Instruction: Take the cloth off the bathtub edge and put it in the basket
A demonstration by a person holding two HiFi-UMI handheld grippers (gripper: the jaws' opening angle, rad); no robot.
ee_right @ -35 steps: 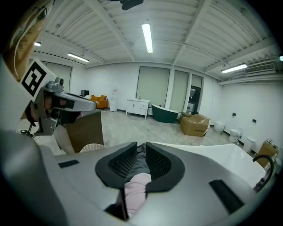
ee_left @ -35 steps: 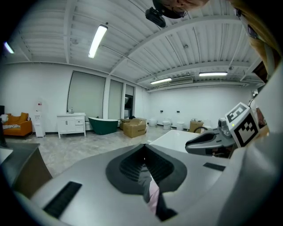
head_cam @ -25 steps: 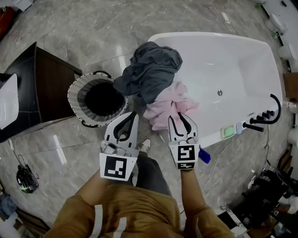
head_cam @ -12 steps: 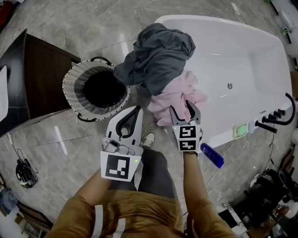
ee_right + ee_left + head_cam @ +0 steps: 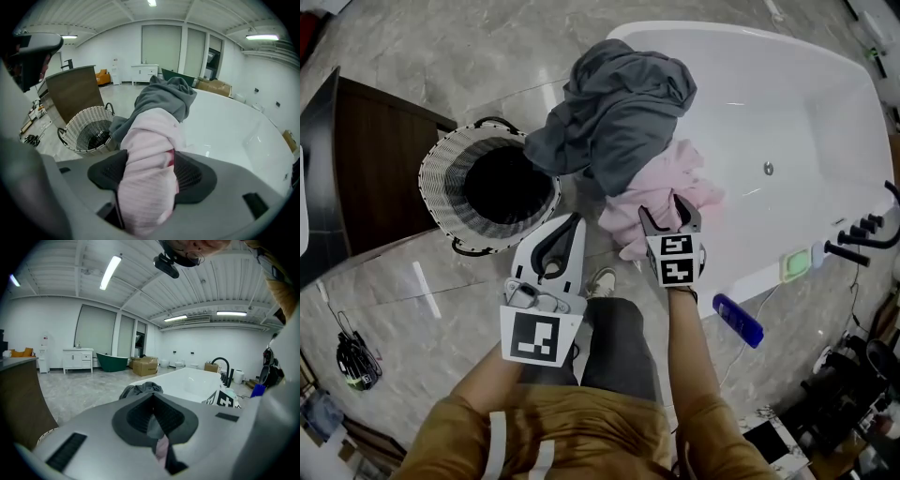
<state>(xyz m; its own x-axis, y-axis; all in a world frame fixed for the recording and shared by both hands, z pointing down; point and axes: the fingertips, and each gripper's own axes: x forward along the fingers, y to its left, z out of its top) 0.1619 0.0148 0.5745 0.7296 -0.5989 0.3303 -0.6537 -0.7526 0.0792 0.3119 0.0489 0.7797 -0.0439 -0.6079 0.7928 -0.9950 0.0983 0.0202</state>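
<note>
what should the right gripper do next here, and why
Probably close the right gripper on the pink cloth. Its jaws have just been opening and now stand wide with a fold of that cloth between them, not pinched. The cloth lies on the bathtub edge, partly under the grey cloth, so it needs a firm hold before moving to the basket.

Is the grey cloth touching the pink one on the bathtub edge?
Touching. The head view shows the grey cloth lying over the top of the pink cloth, no gap between them; the right gripper view agrees.
</note>
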